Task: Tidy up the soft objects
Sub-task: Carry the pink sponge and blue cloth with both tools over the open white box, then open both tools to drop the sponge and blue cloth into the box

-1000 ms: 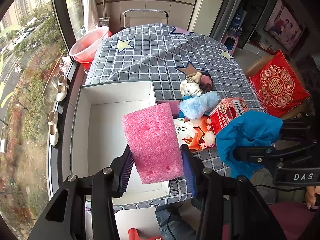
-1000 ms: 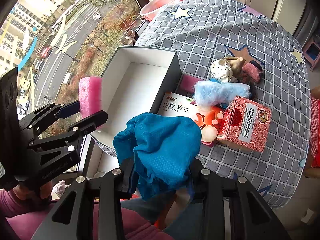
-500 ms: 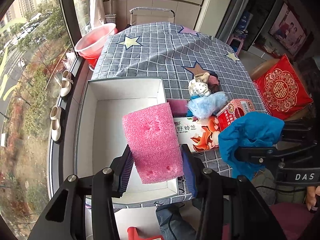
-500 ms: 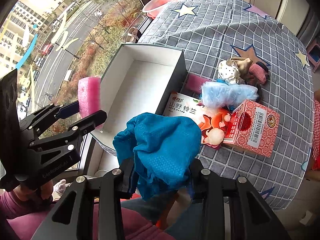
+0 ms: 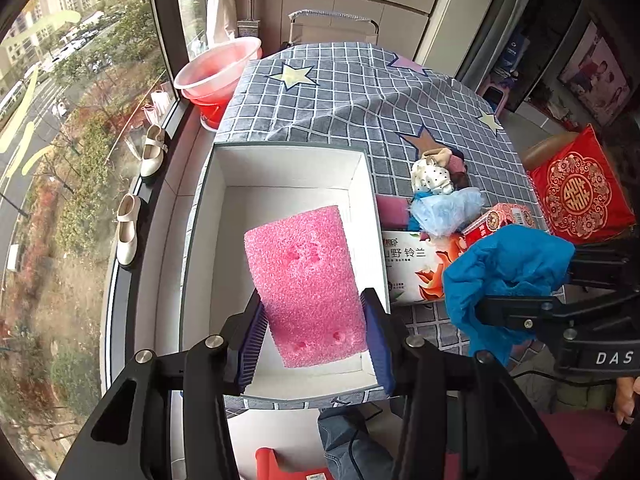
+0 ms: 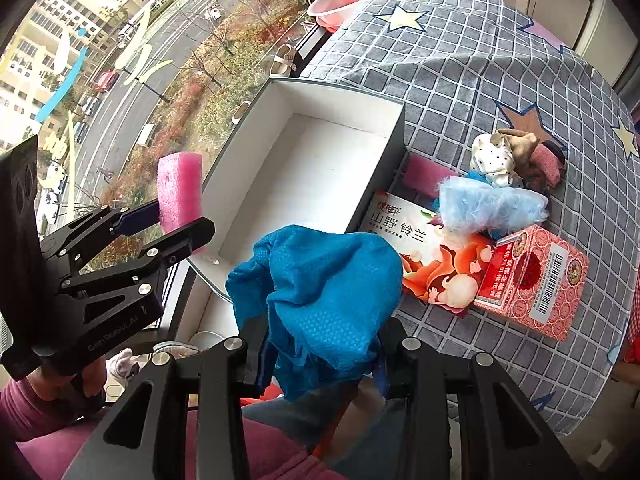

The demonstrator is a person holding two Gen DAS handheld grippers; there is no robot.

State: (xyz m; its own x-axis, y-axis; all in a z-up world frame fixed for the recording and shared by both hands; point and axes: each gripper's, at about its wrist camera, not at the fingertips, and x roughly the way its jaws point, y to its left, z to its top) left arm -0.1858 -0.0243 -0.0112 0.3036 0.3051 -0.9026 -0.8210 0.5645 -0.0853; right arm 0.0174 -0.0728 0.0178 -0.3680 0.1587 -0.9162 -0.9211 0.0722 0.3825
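While both hands have carried their loads forward since the earlier frames, the white box (image 5: 280,184) now fills more of each view. Left gripper (image 5: 316,336): pads pinching the pink foam block (image 5: 304,280), which now hangs over the box interior, no longer overlapping the printed carton (image 5: 412,268) at 3 o'clock. Right gripper (image 6: 320,352): closed on the bunched blue cloth (image 6: 320,292), held above the box's near corner. Remaining soft items, a light-blue fluffy piece (image 6: 488,204) and rolled socks (image 6: 508,152), lie unmoved on the checked tablecloth (image 6: 460,60) at 2 o'clock, beside the red box (image 6: 532,284).
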